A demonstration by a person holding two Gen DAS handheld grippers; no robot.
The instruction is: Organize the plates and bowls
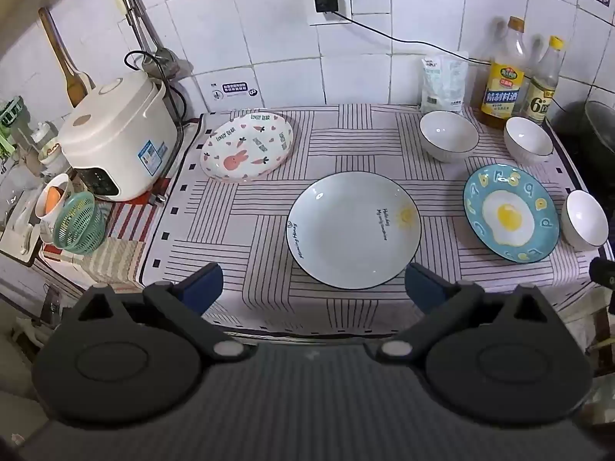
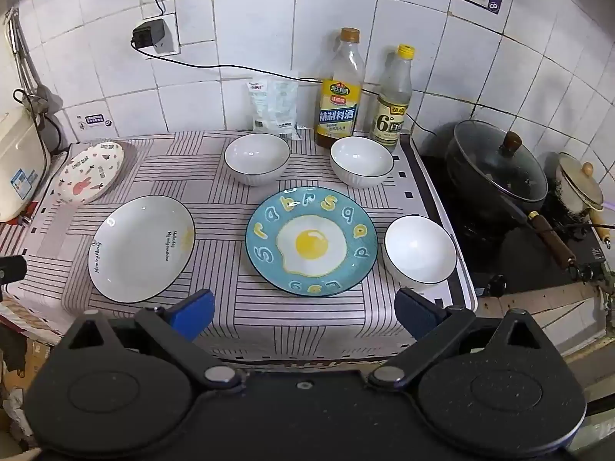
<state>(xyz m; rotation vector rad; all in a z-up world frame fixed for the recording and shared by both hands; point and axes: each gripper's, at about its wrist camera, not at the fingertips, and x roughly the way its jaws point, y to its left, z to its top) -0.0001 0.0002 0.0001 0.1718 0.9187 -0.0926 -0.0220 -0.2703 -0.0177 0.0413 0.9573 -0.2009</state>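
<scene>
Three plates and three white bowls lie apart on a striped cloth (image 1: 246, 230). A pale plate with a sun (image 1: 353, 230) (image 2: 141, 247) is in the middle. A bunny plate (image 1: 248, 150) (image 2: 90, 176) is at the back left. A blue fried-egg plate (image 1: 510, 213) (image 2: 311, 241) is at the right. Bowls stand at the back (image 1: 447, 135) (image 2: 256, 163), back right (image 1: 528, 145) (image 2: 361, 166) and far right (image 1: 584, 224) (image 2: 419, 254). My left gripper (image 1: 313, 288) is open before the pale plate. My right gripper (image 2: 303, 313) is open before the egg plate.
A rice cooker (image 1: 115, 134) and a green basket (image 1: 78, 223) stand left of the cloth. Two bottles (image 2: 340, 88) (image 2: 390, 96) and a white packet (image 2: 273, 109) stand by the tiled wall. A lidded black pot (image 2: 496, 169) sits on the stove at right.
</scene>
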